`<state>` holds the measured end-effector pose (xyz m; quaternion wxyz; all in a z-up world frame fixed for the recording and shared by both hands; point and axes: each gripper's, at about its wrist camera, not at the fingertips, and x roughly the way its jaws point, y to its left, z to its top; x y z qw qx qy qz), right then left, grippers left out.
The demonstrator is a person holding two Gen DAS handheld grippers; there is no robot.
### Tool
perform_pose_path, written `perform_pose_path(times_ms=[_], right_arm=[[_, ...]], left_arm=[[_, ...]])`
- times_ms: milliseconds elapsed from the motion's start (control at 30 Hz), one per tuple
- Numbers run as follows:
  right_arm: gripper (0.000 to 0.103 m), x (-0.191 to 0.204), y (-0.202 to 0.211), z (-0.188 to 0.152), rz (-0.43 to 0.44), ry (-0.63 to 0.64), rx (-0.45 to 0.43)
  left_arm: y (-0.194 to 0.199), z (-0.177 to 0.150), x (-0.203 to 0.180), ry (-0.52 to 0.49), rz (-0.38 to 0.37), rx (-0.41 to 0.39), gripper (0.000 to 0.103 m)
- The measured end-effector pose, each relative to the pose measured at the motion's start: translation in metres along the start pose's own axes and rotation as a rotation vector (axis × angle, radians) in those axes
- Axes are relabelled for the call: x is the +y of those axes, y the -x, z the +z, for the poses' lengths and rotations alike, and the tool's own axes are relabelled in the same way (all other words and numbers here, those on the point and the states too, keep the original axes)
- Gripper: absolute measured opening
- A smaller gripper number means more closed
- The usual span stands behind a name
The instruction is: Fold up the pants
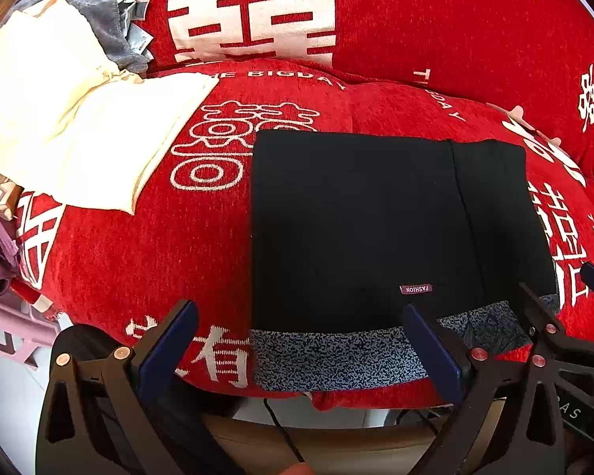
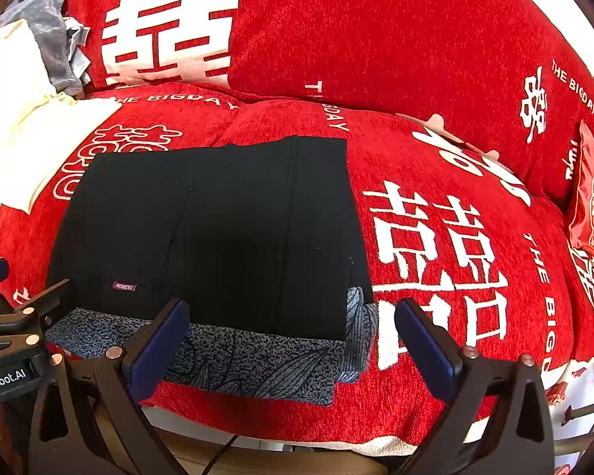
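A red cushion (image 1: 146, 245) with white characters and lettering carries everything. The folded black pants (image 1: 368, 217) lie flat on it, grey speckled waistband at the near edge. Left of the pants, apart from them, lies a cream cloth (image 1: 59, 126); behind that, a grey cloth (image 1: 95, 12). Far right of the pants rests a red packet (image 2: 590, 202), possibly a printed bag.

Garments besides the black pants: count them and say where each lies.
2: a cream garment on the cushion, left of the black pants, and a grey garment behind it. More may be hidden.
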<state>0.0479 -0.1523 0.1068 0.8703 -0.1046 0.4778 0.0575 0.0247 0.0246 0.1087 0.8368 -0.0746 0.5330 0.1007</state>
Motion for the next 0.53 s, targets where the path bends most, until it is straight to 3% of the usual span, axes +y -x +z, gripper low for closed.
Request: perform_pose_path(times_ms=[400,533], right_arm=[[0.103,0.000,0.000,0.000,0.000,-0.003,0.001],[0.103,-0.002,-0.002,-0.005,0.008,-0.016,0.030]], left_arm=[[-0.007,-0.003,0.003,0.008,-0.012,0.030,0.103],[-0.009,-0.013,0.002,-0.035,0.016,0.047,0.103]])
